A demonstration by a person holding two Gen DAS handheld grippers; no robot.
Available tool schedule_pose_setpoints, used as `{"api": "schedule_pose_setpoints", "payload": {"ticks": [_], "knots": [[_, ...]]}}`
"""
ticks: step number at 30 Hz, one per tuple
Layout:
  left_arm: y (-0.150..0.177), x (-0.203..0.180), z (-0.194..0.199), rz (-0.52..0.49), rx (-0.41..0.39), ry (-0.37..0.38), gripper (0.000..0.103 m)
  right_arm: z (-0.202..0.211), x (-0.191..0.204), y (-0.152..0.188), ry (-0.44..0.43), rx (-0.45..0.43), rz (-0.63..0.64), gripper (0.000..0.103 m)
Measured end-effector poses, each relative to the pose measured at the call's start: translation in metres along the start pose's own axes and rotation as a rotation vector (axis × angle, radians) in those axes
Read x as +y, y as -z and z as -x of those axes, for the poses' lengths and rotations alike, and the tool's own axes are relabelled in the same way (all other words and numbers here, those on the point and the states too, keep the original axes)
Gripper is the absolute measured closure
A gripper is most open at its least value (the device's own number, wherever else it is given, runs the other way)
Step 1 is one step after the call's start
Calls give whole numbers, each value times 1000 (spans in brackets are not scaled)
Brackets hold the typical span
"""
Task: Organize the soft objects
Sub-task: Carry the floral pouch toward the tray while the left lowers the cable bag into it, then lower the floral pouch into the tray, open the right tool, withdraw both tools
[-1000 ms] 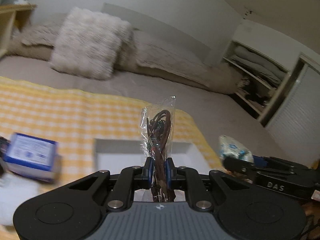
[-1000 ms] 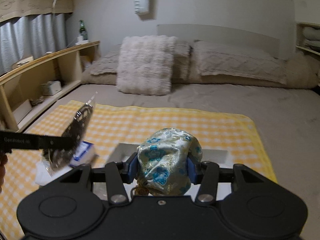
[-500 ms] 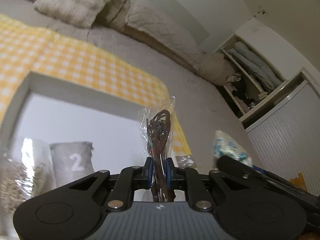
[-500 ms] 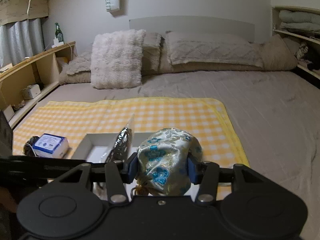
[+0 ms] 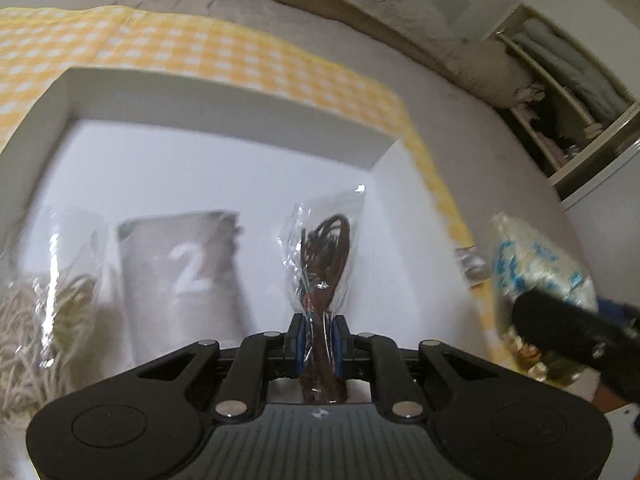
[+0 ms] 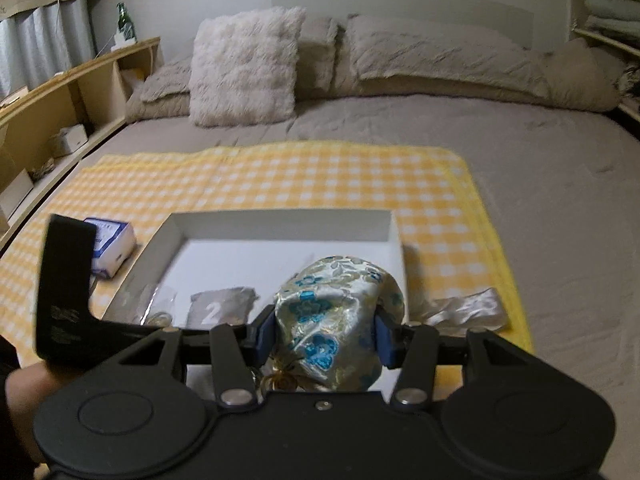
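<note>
My left gripper [image 5: 318, 338] is shut on a clear plastic bag of brown cords [image 5: 325, 256] and holds it over the white box [image 5: 224, 114]. In the box lie a grey pouch marked 2 [image 5: 182, 268] and a clear bag of beige string [image 5: 36, 320]. My right gripper [image 6: 324, 336] is shut on a gold brocade pouch with blue flowers [image 6: 336, 316] above the box's [image 6: 280, 216] near right corner. That pouch [image 5: 536, 264] shows at the right of the left wrist view.
The box sits on a yellow checked cloth [image 6: 280, 172] on a grey bed. A blue and white carton [image 6: 110, 246] lies left of the box, a silver fabric piece [image 6: 468, 308] to its right. Pillows [image 6: 244, 72] line the headboard; wooden shelves [image 6: 48, 108] stand at the left.
My left gripper has moved down and forward over the box with the cord bag. My right gripper has come closer to the box with the brocade pouch.
</note>
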State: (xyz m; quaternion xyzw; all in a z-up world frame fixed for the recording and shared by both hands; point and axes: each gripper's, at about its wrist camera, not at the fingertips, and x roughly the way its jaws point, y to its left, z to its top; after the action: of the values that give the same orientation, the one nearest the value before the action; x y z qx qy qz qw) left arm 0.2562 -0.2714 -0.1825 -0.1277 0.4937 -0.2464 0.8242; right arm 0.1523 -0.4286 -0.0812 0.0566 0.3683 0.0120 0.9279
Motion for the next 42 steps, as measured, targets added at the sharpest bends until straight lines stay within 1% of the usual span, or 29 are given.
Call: {"api": "schedule_pose_setpoints", "payload": {"ticks": [2, 5, 7, 10, 11, 12, 13, 14, 15, 18, 23, 26, 28, 30, 31, 34, 39, 42], "knots": [[3, 1, 6, -6, -19, -42, 84, -4, 3, 0, -7, 17, 10, 53], [7, 4, 17, -24, -42, -132, 84, -8, 7, 1, -6, 42, 27, 53], [9, 10, 23, 4, -47, -154, 84, -10, 7, 4, -1, 58, 35, 53], [9, 16, 26, 72, -30, -109, 84, -15, 7, 6, 1, 86, 38, 53], [8, 15, 26, 73, -24, -95, 82, -17, 7, 8, -1, 93, 38, 53], [8, 14, 26, 71, -23, -79, 74, -19, 7, 9, -4, 101, 36, 53], [7, 14, 27, 78, -24, -56, 68, -22, 7, 9, -5, 108, 34, 52], [7, 14, 28, 89, -25, -40, 61, -23, 7, 10, -4, 113, 31, 52], [6, 14, 29, 96, -25, -22, 57, -25, 7, 11, -2, 116, 28, 50], [2, 9, 30, 77, -21, 3, 57, -29, 5, 11, 7, 136, 11, 42], [-1, 7, 33, 33, -9, -6, 57, -30, 2, 13, 26, 163, 6, 34], [0, 7, 40, -7, -5, -20, 56, -30, -1, 14, 31, 174, -2, 34], [0, 5, 45, -37, -9, -28, 51, -29, -1, 14, 32, 178, -3, 34], [0, 4, 52, -64, -17, -33, 45, -28, 0, 14, 32, 175, -4, 34], [0, 4, 56, -74, -21, -35, 44, -27, 0, 14, 31, 173, -5, 34], [0, 5, 67, -98, -33, -40, 42, -22, -1, 14, 34, 158, -13, 34], [2, 6, 86, -134, -66, -59, 32, -8, -4, 10, 30, 110, -45, 34], [2, 7, 97, -153, -82, -70, 29, 3, -3, 8, 23, 73, -56, 34]]}}
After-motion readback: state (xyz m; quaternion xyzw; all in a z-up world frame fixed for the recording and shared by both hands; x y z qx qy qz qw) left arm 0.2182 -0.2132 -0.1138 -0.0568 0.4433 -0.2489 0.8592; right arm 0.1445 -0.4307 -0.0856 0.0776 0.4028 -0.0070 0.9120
